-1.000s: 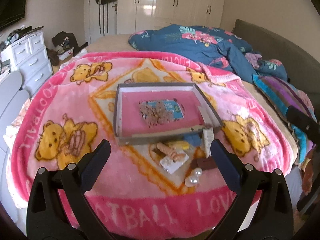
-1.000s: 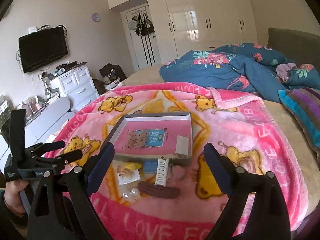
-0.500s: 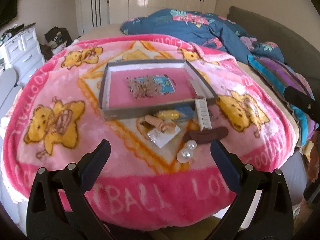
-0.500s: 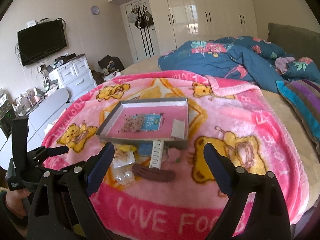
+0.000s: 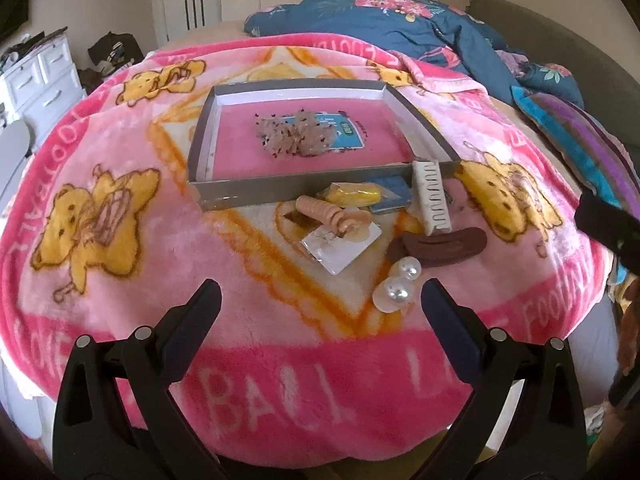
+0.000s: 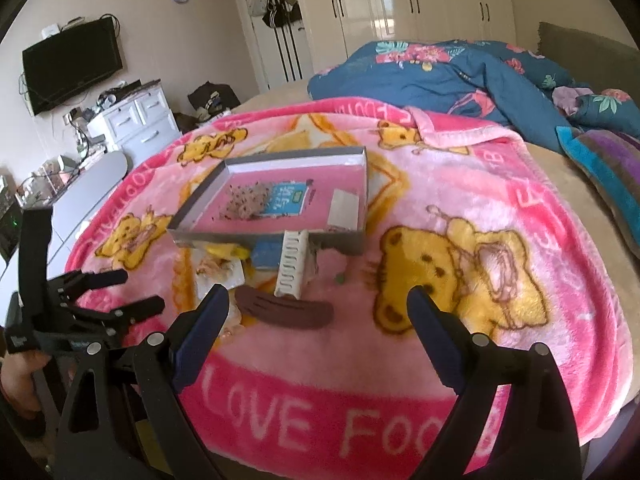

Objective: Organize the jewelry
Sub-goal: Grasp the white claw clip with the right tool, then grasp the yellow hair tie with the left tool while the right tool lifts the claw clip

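Observation:
A grey shallow box (image 5: 280, 189) with a pink floor lies on the pink bear blanket; it also shows in the right wrist view (image 6: 260, 238). Inside it lie a beaded piece on a blue card (image 5: 304, 136) and a white card (image 6: 344, 208). In front of the box lie a white hair clip (image 5: 434, 202), a brown hair clip (image 5: 438, 247), pearl earrings (image 5: 400, 284), a beige spiral clip on a white card (image 5: 332, 216), a yellow item (image 5: 352, 194) and a blue card (image 6: 269, 254). My left gripper (image 5: 320, 304) is open and empty, just short of the pearls. My right gripper (image 6: 318, 308) is open and empty above the brown clip (image 6: 284, 312).
The blanket (image 5: 100, 216) covers a bed; its front edge drops off close to both grippers. A blue floral duvet (image 6: 440, 76) and a striped cushion (image 6: 608, 176) lie at the back right. A white dresser (image 6: 132, 120) and a TV (image 6: 72, 70) stand on the left.
Both grippers have moved forward and lower toward the items in front of the box. Both stay open and empty. Nothing on the blanket has moved.

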A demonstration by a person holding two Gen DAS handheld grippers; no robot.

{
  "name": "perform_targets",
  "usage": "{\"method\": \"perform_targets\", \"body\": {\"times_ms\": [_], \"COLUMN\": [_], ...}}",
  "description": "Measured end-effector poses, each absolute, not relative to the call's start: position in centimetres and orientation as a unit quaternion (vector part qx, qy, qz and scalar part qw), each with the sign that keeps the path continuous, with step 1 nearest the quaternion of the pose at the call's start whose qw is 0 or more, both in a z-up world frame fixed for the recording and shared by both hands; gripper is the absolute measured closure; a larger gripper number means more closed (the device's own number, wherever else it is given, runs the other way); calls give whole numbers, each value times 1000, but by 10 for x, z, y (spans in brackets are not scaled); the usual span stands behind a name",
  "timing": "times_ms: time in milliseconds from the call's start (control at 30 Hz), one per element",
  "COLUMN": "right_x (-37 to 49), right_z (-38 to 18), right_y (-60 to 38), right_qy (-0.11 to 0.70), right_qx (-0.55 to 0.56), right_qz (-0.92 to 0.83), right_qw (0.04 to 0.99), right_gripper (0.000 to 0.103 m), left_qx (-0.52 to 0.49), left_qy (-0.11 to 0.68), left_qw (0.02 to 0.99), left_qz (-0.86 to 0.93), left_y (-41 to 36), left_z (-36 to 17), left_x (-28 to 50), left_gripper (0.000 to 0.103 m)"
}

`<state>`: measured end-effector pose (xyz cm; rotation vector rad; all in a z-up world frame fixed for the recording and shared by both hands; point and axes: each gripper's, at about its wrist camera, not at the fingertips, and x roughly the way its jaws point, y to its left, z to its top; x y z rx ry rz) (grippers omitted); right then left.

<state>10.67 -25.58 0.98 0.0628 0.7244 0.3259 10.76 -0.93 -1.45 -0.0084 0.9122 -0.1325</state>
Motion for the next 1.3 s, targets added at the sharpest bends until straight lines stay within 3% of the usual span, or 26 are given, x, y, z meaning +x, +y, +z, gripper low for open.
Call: {"method": "perform_targets", "body": {"times_ms": [167,333,433,533,700,800,967,1300], "right_x": [117,134,143,150,156,160,172,205], "right_z": [-4,-17,-27,-38,-50,-55,-59,-81], "right_y": [-248,-243,-241,-238,-232,-227,-221,-203], "right_qy": [370,392,408,422,431,436,440,455], "right_qx": [32,46,47,56,59,61,78,78], "right_qz": [170,187,187,193,194,201,205,199], "right_qw": [913,900,892,884,879,875,871,864], "right_gripper": [23,43,51,55,55,57,57,75], "left_qx": [-11,-17,-15,3,10,-6,-24,-25], "left_qy": [445,450,451,449,451,465,465,472], "left_qw": [893,889,888,889,885,877,877,873], "left_qz": [-72,-83,-90,-93,-114,-117,-124,-123], "left_y": [-8,-11,-15,-20,-34,-34,-37,-37], "left_z": [-17,-22,-24,-23,-22,-28,-29,-31], "left_x": [119,134,143,153,169,182,192,191], "left_gripper": [9,10,22,36,38,46,46,46]}}
